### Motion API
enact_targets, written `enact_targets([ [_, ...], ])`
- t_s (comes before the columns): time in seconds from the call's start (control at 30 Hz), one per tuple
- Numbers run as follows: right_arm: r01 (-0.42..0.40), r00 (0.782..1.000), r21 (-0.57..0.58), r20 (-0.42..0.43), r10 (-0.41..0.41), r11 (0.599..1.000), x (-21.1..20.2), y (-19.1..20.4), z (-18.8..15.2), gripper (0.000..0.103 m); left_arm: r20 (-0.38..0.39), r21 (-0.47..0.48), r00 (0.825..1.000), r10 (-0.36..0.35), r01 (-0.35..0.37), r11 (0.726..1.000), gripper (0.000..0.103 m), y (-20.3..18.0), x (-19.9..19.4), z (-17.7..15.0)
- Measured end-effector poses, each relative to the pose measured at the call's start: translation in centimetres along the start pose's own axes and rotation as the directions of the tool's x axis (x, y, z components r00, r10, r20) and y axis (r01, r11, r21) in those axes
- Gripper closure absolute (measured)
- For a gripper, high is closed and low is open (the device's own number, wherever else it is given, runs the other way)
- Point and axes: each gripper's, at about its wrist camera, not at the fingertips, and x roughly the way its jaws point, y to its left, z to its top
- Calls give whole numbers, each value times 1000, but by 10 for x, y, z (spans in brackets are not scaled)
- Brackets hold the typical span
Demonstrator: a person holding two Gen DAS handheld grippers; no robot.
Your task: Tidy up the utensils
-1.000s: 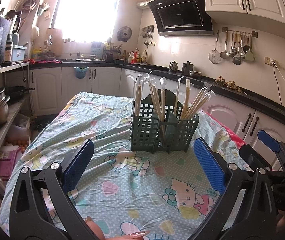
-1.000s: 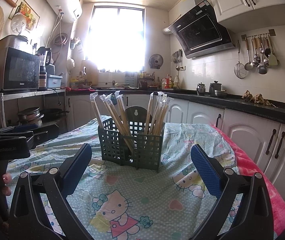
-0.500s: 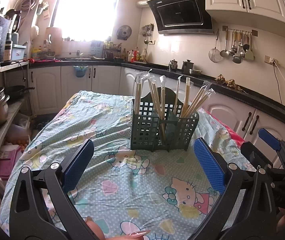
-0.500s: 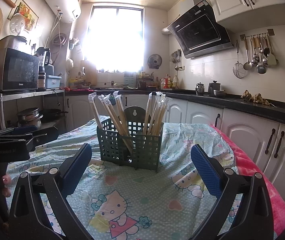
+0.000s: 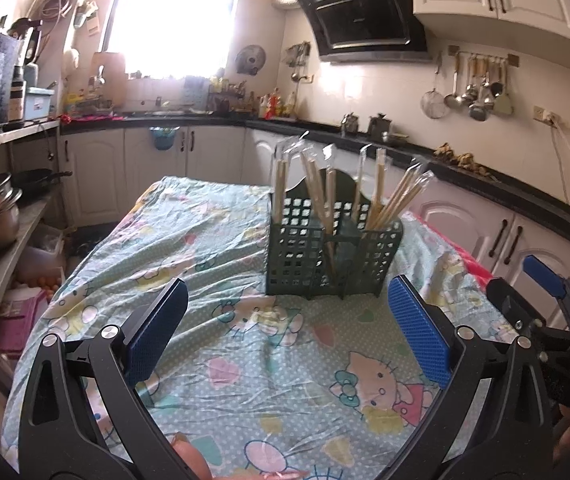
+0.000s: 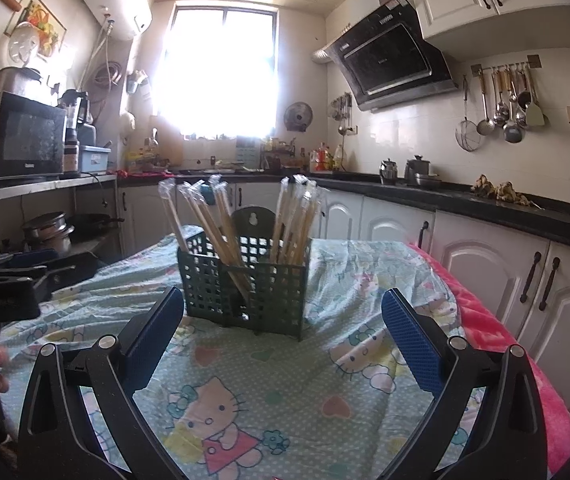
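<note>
Both grippers, left gripper [image 5: 285, 328] and right gripper [image 6: 283, 334], held spread, empty. Green holder [image 6: 245, 284] packed with wrapped chopsticks [image 6: 221, 220]; single pair best pinched near top, lifted straight.

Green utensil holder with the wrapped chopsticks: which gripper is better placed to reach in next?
Right, marginally. The right gripper is open and faces the green holder almost centred and close. The left gripper, also open and empty, sees the holder off to its right. The wrapped chopsticks stand upright, reachable either way.
</note>
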Motion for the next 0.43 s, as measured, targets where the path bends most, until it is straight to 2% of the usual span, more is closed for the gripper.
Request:
enact_targets([
  [0.1, 14, 999, 28, -37, -13, 1000, 9, -12, 0, 6, -30, -38, 1000, 8, -9, 999, 11, 13, 6, 4],
  [0.17, 35, 991, 50, -128, -28, 998, 30, -30, 0, 6, -85, -66, 995, 43, -49, 997, 11, 31, 20, 11],
  [0.2, 49, 985, 64, -171, -37, 997, 40, -38, -1, 6, -120, -66, 989, 87, -96, 993, 11, 44, 33, 16],
  [0.23, 78, 967, 77, -250, -56, 994, 57, -52, -3, 6, -147, -52, 982, 119, -127, 991, 11, 51, 42, 18],
  [0.27, 127, 946, 81, -310, -97, 989, 72, -64, -6, 6, -200, -26, 964, 178, -187, 982, 11, 62, 59, 20],
  [0.3, 179, 918, 77, -373, -138, 981, 87, -76, -9, 6, -239, -16, 944, 227, -238, 971, 11, 77, 78, 21],
  [0.33, 224, 883, 86, -439, -165, 971, 104, -93, -13, 6, -264, -11, 931, 252, -264, 964, 11, 88, 93, 20],
  [0.37, 260, 860, 99, -477, -183, 960, 118, -107, -17, 6, -286, -5, 919, 271, -285, 959, 11, 97, 107, 19],
  [0.43, 328, 779, 51, -580, -239, 943, 151, -129, -28, 6, -336, 8, 890, 309, -325, 946, 11, 113, 137, 14],
])
